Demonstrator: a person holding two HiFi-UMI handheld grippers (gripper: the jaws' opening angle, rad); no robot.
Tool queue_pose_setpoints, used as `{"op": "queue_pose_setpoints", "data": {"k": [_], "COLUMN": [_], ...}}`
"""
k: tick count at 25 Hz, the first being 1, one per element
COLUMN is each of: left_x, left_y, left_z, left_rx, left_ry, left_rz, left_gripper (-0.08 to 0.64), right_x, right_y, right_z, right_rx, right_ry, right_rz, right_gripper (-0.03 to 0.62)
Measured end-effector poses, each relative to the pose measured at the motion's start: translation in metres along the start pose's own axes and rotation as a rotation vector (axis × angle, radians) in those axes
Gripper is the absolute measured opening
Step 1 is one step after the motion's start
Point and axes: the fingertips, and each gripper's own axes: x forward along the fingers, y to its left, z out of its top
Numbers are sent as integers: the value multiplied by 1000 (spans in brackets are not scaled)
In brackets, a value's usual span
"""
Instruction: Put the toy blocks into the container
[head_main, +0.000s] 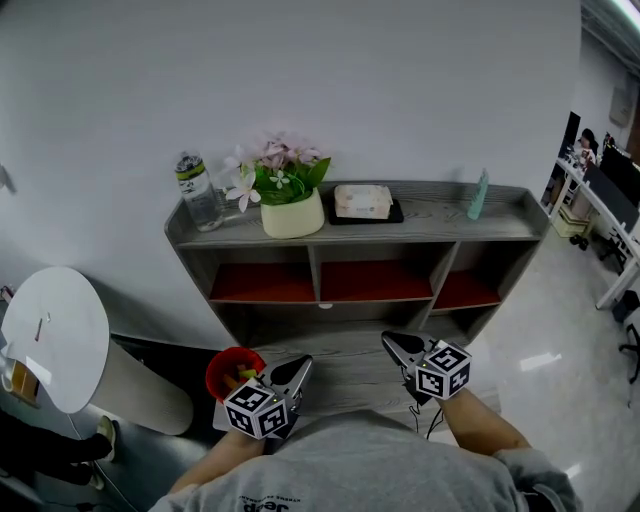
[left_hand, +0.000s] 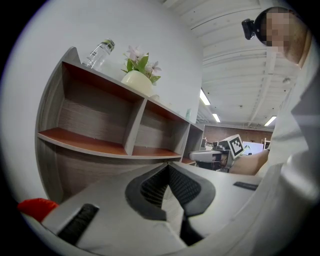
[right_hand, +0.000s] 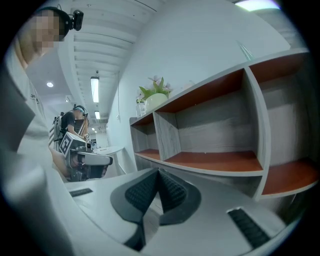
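A red container (head_main: 233, 370) stands at the left end of the grey lower ledge (head_main: 345, 372), with green and yellow toy blocks (head_main: 243, 376) inside it. My left gripper (head_main: 303, 362) hovers just right of the container, its jaws shut with nothing between them. In the left gripper view the container's red rim (left_hand: 37, 206) shows at the bottom left, beside the closed left gripper (left_hand: 167, 166). My right gripper (head_main: 388, 340) hangs over the right part of the ledge, also shut and empty. Its closed tips (right_hand: 159, 171) point at the shelf compartments.
The grey shelf unit (head_main: 500, 222) has red-floored compartments (head_main: 372, 283). On top stand a water bottle (head_main: 198, 190), a flower pot (head_main: 291, 212), a tissue box (head_main: 362, 201) and a teal bottle (head_main: 479, 194). A white round table (head_main: 55, 335) is at the left.
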Motion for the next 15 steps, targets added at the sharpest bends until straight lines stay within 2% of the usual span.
{"op": "queue_pose_setpoints", "data": {"k": [15], "left_x": [3], "left_y": [-2], "left_z": [-2], "left_rx": [-10], "left_ry": [-9], "left_rz": [-21], "left_gripper": [12], "right_x": [-4], "right_y": [0], "right_z": [-1], "right_rx": [-25], "right_ry": [13], "right_rz": [-8], "right_gripper": [8]}}
